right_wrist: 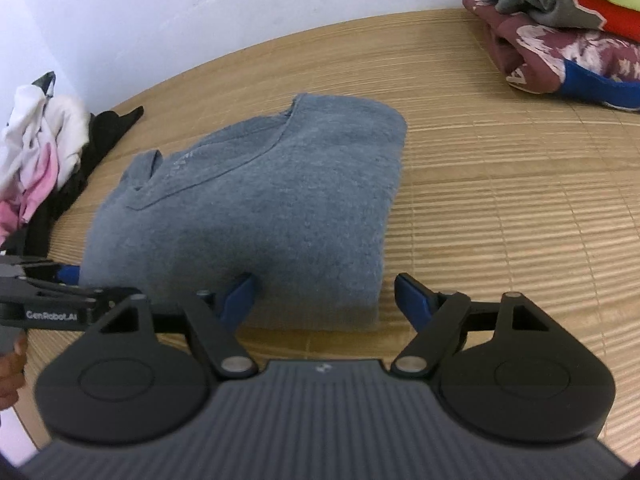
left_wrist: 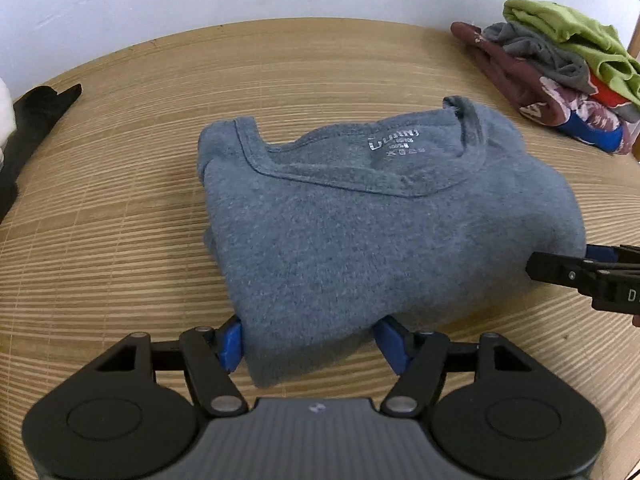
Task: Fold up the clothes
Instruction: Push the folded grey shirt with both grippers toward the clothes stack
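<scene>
A blue-grey shirt (left_wrist: 360, 232) lies folded into a thick rectangle on the bamboo mat (left_wrist: 120, 200), collar and printed label facing up at the far side. My left gripper (left_wrist: 312, 340) stands open astride the shirt's near left corner, with its blue pads (left_wrist: 230, 344) beside the cloth and not pinching it. In the right wrist view the same shirt (right_wrist: 260, 208) fills the middle. My right gripper (right_wrist: 326, 292) is open at its near right corner. One pad (right_wrist: 240, 296) touches the edge and the other stands clear on the mat. Each gripper shows at the edge of the other's view.
A stack of folded clothes (left_wrist: 560, 72) in maroon, grey, red and green sits at the back right (right_wrist: 560, 40). A black garment (left_wrist: 36, 120) and a white and pink heap (right_wrist: 36, 152) lie at the left. A white wall runs behind the mat (right_wrist: 500, 200).
</scene>
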A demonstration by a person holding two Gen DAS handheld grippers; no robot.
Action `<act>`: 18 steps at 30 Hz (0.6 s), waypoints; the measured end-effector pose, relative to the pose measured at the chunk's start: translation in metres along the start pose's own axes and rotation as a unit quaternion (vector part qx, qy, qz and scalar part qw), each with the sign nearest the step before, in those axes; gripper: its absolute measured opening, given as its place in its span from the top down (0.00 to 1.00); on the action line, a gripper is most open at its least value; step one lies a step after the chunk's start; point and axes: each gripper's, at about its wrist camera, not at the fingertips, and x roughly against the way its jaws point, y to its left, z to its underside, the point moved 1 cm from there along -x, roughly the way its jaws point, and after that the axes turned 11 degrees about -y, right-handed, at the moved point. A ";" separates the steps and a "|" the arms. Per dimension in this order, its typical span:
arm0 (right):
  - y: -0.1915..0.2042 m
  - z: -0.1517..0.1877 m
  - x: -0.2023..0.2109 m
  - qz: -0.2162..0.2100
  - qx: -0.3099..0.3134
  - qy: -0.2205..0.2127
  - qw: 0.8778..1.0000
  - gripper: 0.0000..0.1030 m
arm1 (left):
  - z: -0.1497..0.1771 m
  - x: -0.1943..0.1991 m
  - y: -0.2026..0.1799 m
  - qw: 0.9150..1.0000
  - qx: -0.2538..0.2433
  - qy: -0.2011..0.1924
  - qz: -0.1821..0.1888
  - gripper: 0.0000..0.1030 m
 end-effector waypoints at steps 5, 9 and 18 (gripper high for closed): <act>0.005 -0.004 -0.011 -0.005 0.014 -0.002 1.000 0.42 | -0.012 -0.013 -0.004 1.000 -0.024 -0.009 -0.006 0.33; -0.001 -0.020 -0.029 0.013 0.017 -0.010 1.000 0.42 | -0.035 -0.033 -0.007 0.999 -0.044 -0.017 -0.002 0.33; -0.037 -0.081 -0.083 0.081 0.027 -0.036 0.996 0.43 | -0.117 -0.107 -0.031 0.996 -0.078 -0.033 0.018 0.33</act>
